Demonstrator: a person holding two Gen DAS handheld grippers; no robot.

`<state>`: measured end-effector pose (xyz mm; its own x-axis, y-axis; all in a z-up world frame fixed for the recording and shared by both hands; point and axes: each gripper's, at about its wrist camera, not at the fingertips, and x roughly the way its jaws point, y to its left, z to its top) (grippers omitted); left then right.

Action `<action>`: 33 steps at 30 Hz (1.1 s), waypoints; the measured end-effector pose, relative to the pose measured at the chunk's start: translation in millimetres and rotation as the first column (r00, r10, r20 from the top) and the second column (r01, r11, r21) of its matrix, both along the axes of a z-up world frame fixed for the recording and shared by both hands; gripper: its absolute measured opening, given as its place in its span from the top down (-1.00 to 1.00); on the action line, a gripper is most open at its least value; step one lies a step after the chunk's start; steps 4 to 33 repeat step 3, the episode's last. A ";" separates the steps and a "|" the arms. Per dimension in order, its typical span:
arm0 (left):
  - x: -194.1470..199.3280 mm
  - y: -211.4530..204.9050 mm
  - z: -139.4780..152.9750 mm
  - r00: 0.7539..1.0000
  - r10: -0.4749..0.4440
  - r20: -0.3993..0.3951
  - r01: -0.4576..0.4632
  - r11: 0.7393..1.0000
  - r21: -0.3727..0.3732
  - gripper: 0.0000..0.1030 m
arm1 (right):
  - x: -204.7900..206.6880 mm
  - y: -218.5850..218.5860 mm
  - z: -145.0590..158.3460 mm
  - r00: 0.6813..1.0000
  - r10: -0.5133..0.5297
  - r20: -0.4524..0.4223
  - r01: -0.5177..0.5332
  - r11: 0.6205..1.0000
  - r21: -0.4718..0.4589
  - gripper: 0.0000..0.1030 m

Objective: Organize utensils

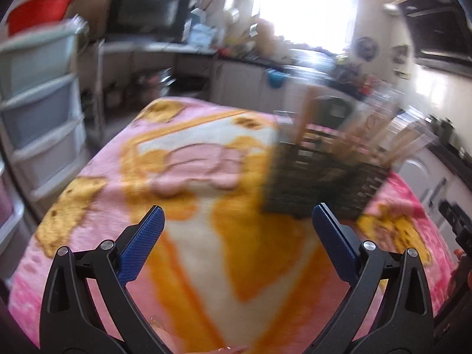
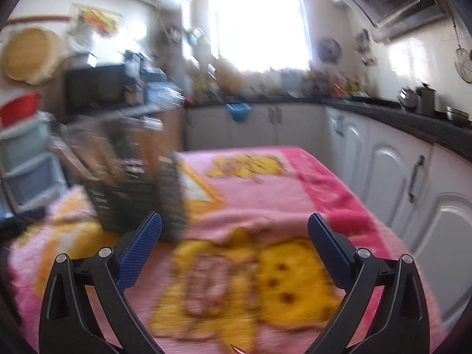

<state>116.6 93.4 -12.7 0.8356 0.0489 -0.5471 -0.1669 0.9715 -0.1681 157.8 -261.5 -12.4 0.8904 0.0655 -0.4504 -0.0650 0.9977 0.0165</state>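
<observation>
A dark utensil basket (image 1: pixel 321 185) stands on the pink blanket (image 1: pixel 188 135).

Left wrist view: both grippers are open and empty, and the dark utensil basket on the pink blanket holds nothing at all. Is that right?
Not quite. The dark utensil basket is not empty: the left wrist view shows wooden utensils standing in it. The left gripper and right gripper are open and empty above the pink blanket.

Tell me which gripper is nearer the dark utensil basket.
Left, though only slightly and the blur makes it uncertain. The left gripper has the dark utensil basket just ahead to its right; the right gripper has it ahead to its left. Both are open and empty.
</observation>
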 end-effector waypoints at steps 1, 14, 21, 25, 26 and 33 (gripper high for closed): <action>8.4 12.4 -2.1 0.998 0.038 -0.046 -0.037 0.999 0.010 -0.80 | 20.4 -7.8 -5.8 0.996 -0.054 -0.072 0.050 0.997 -0.054 -0.87; 29.7 36.0 -10.2 0.980 0.120 -0.158 -0.113 0.992 0.056 -0.80 | 51.4 -21.5 -19.7 0.974 -0.132 -0.186 0.110 0.986 -0.122 -0.87; 29.7 36.0 -10.2 0.980 0.120 -0.158 -0.113 0.992 0.056 -0.80 | 51.4 -21.5 -19.7 0.974 -0.132 -0.186 0.110 0.986 -0.122 -0.87; 29.7 36.0 -10.2 0.980 0.120 -0.158 -0.113 0.992 0.056 -0.80 | 51.4 -21.5 -19.7 0.974 -0.132 -0.186 0.110 0.986 -0.122 -0.87; 29.7 36.0 -10.2 0.980 0.120 -0.158 -0.113 0.992 0.056 -0.80 | 51.4 -21.5 -19.7 0.974 -0.132 -0.186 0.110 0.986 -0.122 -0.87; 29.7 36.0 -10.2 0.980 0.120 -0.158 -0.113 0.992 0.056 -0.80 | 51.4 -21.5 -19.7 0.974 -0.132 -0.186 0.110 0.986 -0.122 -0.87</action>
